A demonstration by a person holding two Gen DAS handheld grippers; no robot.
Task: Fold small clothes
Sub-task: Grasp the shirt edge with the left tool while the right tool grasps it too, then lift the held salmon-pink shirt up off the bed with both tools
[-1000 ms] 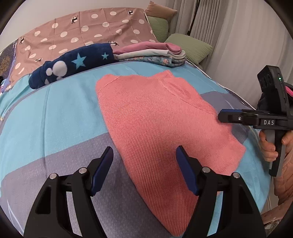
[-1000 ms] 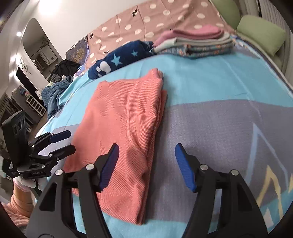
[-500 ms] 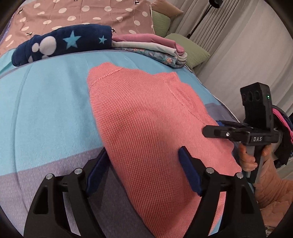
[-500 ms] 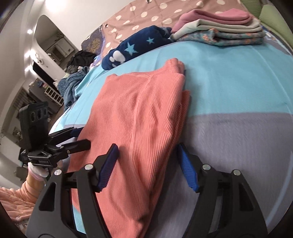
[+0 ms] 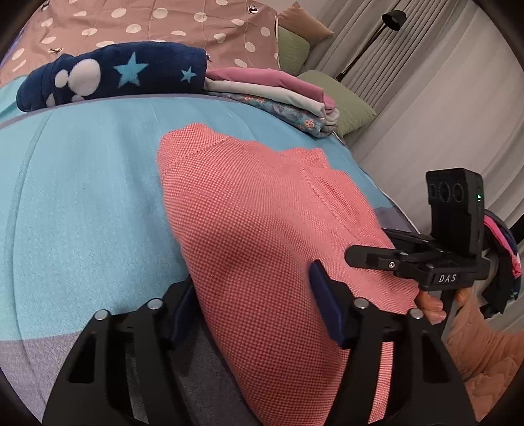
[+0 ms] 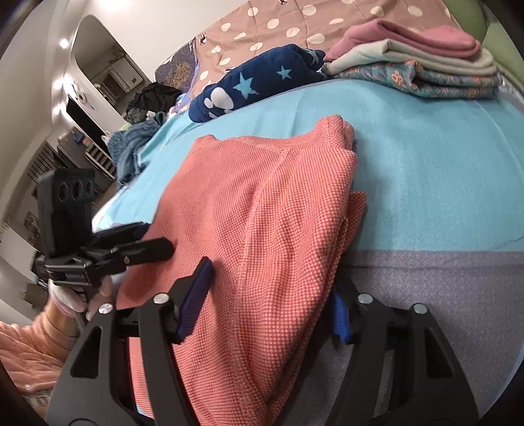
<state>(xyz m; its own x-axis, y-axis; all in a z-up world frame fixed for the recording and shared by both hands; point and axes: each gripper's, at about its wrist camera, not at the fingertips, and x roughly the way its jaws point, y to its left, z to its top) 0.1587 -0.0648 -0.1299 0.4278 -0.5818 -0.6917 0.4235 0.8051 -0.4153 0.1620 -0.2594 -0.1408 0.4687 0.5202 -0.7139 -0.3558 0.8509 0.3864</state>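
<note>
A coral knit garment (image 5: 262, 229), folded lengthwise, lies on the blue and grey bed cover (image 5: 82, 203). My left gripper (image 5: 252, 304) is open, its jaws astride the garment's near left edge, one blue pad under the edge. My right gripper (image 6: 268, 301) is open and straddles the garment's (image 6: 262, 203) near right edge, its right pad partly hidden by the cloth. Each gripper shows in the other's view: the right one (image 5: 370, 259) at the garment's right side, the left one (image 6: 147, 245) at its left side.
A stack of folded clothes (image 5: 278, 95) and a navy star-print fleece (image 5: 111, 75) lie at the far side of the bed, before a polka-dot cover (image 5: 163, 19) and green pillows (image 5: 344, 105). Loose clothes (image 6: 137, 144) lie off the bed's left edge.
Both grippers have moved forward and down onto the garment's near end, from hovering before it to straddling its two side edges. The jaws have stayed open.
</note>
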